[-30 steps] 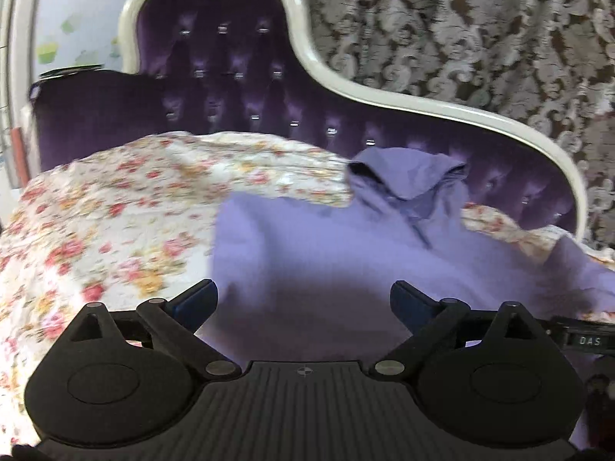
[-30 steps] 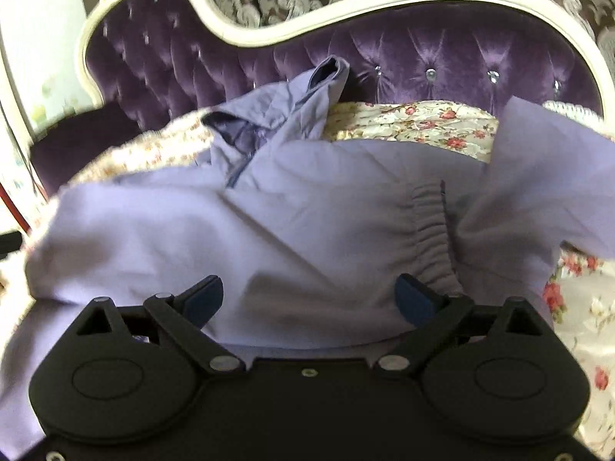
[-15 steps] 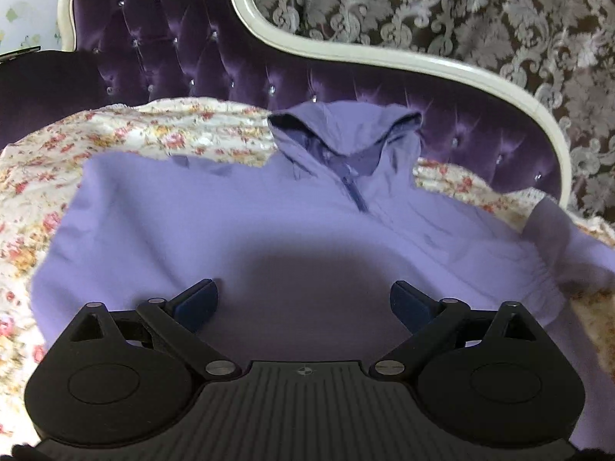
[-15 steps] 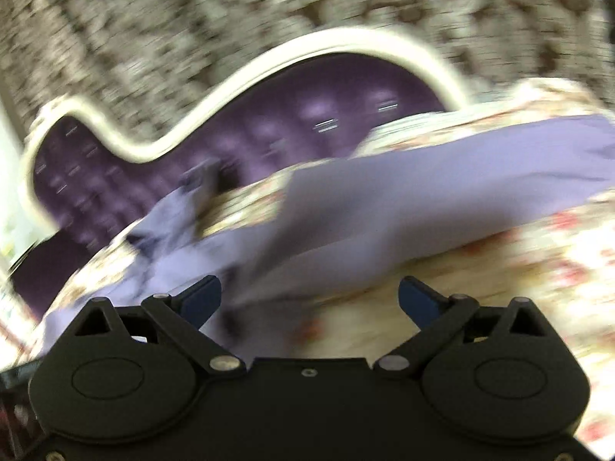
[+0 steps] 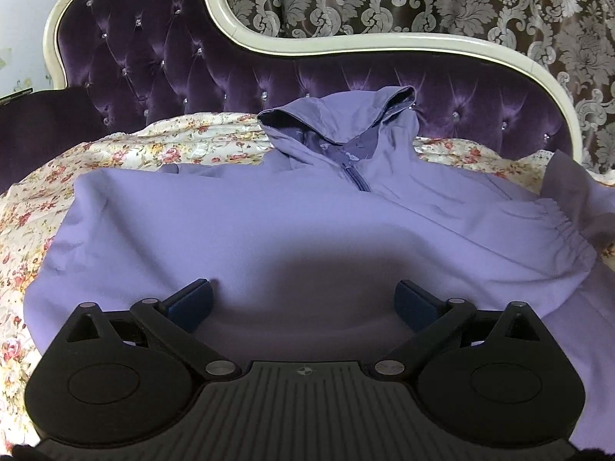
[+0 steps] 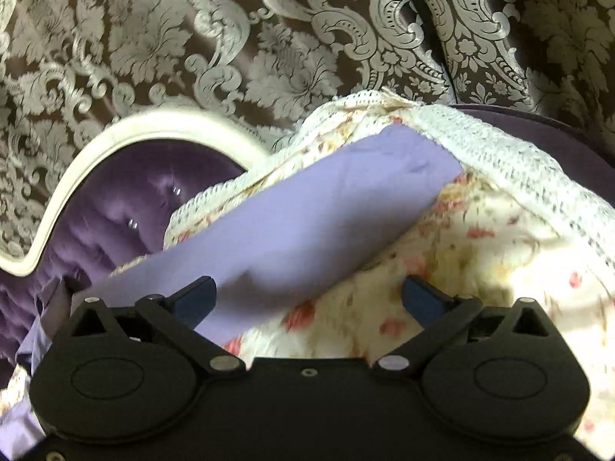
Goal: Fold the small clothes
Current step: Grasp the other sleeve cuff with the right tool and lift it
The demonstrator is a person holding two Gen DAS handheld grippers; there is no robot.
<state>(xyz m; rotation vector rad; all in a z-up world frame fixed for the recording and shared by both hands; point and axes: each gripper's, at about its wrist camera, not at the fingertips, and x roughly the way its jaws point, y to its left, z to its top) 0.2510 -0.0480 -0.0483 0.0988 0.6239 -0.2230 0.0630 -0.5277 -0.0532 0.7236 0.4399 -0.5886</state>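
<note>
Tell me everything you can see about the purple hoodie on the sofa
The hoodie is lavender, in thin, smooth-looking fabric, spread front-up on the floral cover. Its hood leans against the tufted purple backrest, showing darker lining and a short zipper. One gathered elastic cuff lies at the right. A sleeve stretches across the cover's corner. Neither open gripper holds it.

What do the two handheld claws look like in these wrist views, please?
Both match: the left claw and right claw have matte black bodies with rounded lobes, silver pivot rivets, angled black link arms and dark blue fingertip pads. The left's centre plate is ribbed.
</note>
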